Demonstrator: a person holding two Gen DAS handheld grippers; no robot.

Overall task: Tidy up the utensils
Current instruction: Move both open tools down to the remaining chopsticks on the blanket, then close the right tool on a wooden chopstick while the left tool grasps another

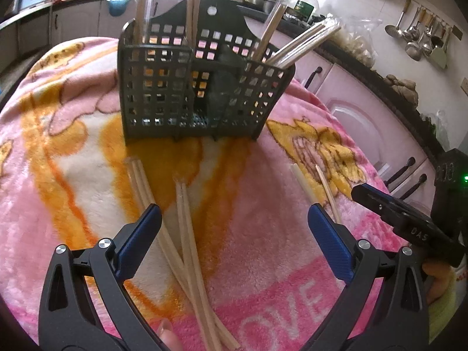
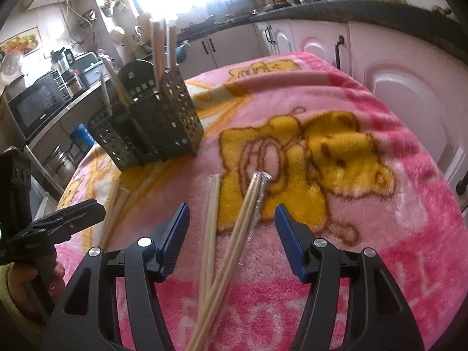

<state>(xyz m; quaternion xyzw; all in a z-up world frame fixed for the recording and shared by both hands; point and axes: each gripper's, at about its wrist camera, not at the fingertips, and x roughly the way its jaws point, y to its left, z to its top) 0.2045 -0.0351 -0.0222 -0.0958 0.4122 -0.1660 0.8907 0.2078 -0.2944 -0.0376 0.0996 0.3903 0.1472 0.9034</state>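
While both grippers hang over the blanket with nothing between their pads, the step in hand looks like the approach to a pick-up of loose chopsticks.

Item 1, lower frame, left wrist view: left gripper (image 1: 234,228), jaws spread wide and empty, pointed forward and down at the blanket. A fingertip of the holding hand shows at the bottom edge.

Item 2, lower frame, right wrist view: right gripper (image 2: 231,228), jaws likewise wide apart and empty, tilted down over the cloth. The other tool and its holding hand (image 2: 35,280) sit at lower left.

Item 3, lower centre, left wrist view: crossed chopsticks (image 1: 187,239), two pale pairs lying flat on the blanket (image 1: 263,248), running between the spread pads.

Item 4, lower centre, right wrist view: wrapped chopsticks (image 2: 248,213), a bundle in a clear sleeve, lying between the pads, with a bare pair (image 2: 211,219) just beside it on the left.

Item 5, upper centre, left wrist view: black basket (image 1: 201,87), a perforated holder standing upright on the blanket, several chopsticks already standing in its compartments.

Judgement: sorting is partly done. The next move likely calls for lowering one gripper until its pads straddle a pair, closing squarely, then lifting it into a basket compartment. Thin sticks on soft pile may roll or slip.
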